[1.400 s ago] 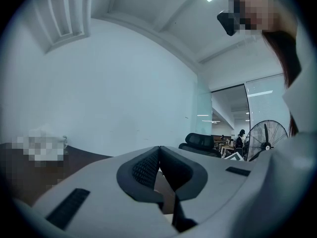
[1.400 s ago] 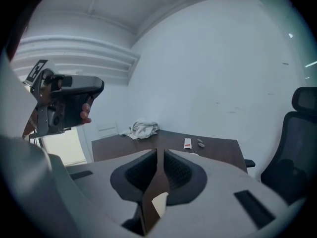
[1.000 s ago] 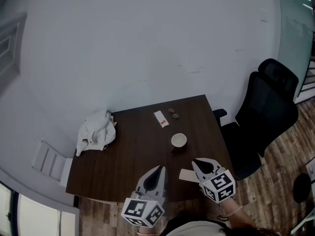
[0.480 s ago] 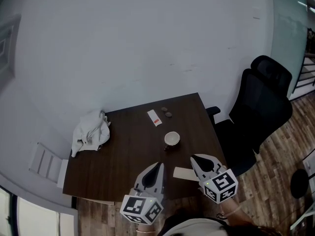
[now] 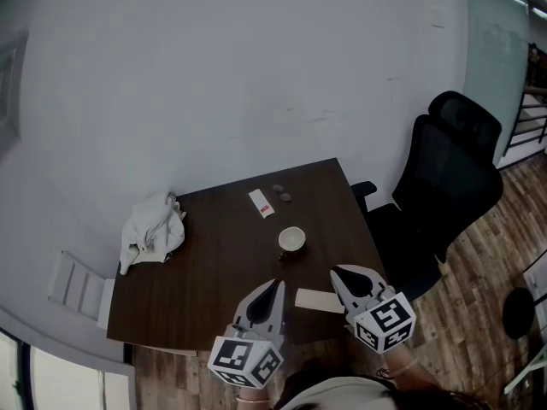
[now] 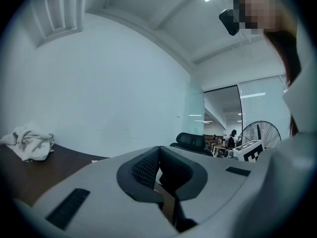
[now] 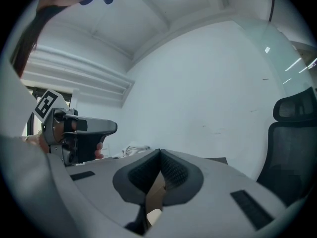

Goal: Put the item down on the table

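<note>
L gripper (image 5: 277, 285), R gripper (image 5: 336, 272) both closed, empty; tan card (image 5: 314, 299), prob the item, lies lengthwise along table (image 5: 214, 263) near edge, nearer R

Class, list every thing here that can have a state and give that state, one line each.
left tool: shut, empty
right tool: shut, empty
cup: upright on the table
card: lying flat near the table's near edge
cloth: crumpled at the table's left end
office chair: unoccupied
</note>
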`<state>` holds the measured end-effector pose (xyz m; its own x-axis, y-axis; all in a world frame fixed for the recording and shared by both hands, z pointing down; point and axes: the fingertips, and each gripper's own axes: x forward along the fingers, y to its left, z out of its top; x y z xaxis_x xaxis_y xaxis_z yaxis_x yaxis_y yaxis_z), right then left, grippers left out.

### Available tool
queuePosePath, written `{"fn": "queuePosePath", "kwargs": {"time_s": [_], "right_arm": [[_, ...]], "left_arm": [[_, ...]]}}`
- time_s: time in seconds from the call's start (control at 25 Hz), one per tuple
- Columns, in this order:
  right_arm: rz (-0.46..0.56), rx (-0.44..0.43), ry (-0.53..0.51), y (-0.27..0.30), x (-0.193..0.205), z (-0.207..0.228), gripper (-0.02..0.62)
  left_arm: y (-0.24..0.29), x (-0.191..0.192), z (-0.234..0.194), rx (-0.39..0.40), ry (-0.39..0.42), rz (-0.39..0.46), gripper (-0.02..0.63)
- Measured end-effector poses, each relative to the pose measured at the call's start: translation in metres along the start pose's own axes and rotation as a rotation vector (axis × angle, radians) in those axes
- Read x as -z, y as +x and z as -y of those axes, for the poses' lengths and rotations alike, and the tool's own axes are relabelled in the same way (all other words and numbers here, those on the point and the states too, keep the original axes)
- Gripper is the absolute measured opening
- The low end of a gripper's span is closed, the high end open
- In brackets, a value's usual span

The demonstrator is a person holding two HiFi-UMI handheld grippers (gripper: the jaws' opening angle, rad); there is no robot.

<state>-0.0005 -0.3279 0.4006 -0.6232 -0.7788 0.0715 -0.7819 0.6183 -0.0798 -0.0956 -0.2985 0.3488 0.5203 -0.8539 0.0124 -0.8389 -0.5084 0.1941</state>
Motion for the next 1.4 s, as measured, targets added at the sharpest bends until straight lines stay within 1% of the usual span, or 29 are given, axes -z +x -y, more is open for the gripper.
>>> {"fn": "queuePosePath", "kwargs": {"time_s": [0.28, 1.08, 1.4], "right_arm": [[-0.006, 0.020, 0.002, -0.004, -0.002, 0.010, 0.009], [0.003, 0.055, -0.008, 0.000, -0.005, 0.013, 0.009], [0.013, 0.067, -0.062, 0.006, -0.005, 0.013, 0.008]], "left_arm": [[0.009, 0.005, 0.006, 0.012, -0.001, -0.013, 0.018], [0.015, 0.009, 0.004, 0.039, -0.002, -0.046, 0.018], [0.017, 0.012, -0.001, 0.054, -0.009, -0.057, 0.018]]}}
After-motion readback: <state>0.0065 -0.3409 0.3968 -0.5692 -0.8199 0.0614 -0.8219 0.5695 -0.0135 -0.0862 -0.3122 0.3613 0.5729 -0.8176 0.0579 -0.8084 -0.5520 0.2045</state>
